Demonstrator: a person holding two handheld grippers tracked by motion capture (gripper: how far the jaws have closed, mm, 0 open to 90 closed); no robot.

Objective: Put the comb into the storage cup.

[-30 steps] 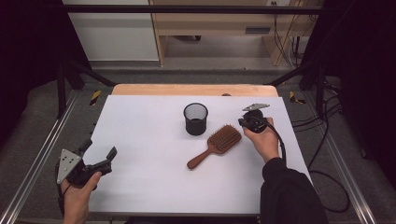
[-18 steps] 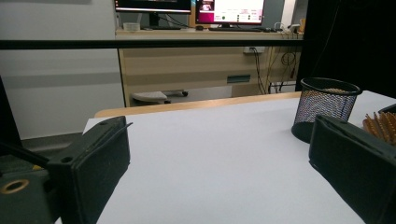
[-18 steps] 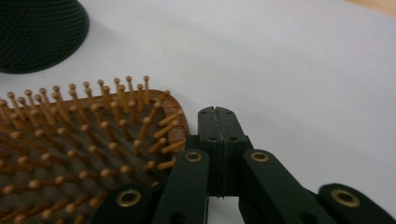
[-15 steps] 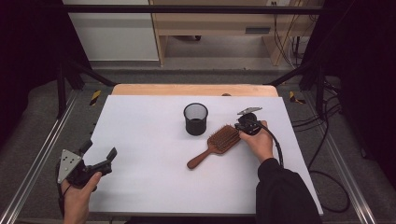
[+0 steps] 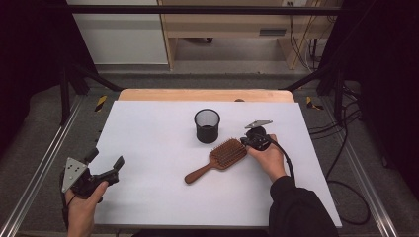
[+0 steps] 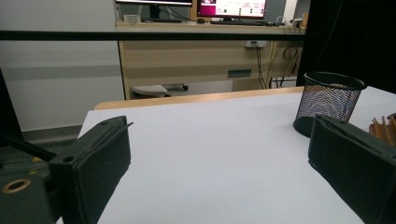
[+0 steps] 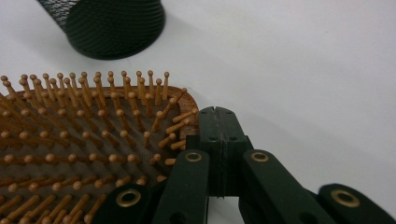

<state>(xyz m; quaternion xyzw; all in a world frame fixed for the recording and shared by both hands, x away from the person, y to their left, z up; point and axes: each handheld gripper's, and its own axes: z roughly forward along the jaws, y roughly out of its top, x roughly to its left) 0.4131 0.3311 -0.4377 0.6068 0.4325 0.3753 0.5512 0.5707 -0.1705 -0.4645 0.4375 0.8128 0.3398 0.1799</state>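
A wooden paddle hairbrush lies bristles up on the white table, its handle pointing toward the near left. My right gripper is shut with nothing between its jaws, and its tips sit low at the far right edge of the brush head. A black mesh cup stands upright just behind the brush. At the table's near left corner a hand holds my left gripper open and empty, jaws wide. From there the cup and a few bristles show to the right.
The mesh cup stands close behind the brush head. A wooden table edge runs along the back, with metal rails at both sides. Cables trail off the right side.
My right gripper has come down and to the left, from beside the brush to the edge of its head. The left gripper has stayed where it was.
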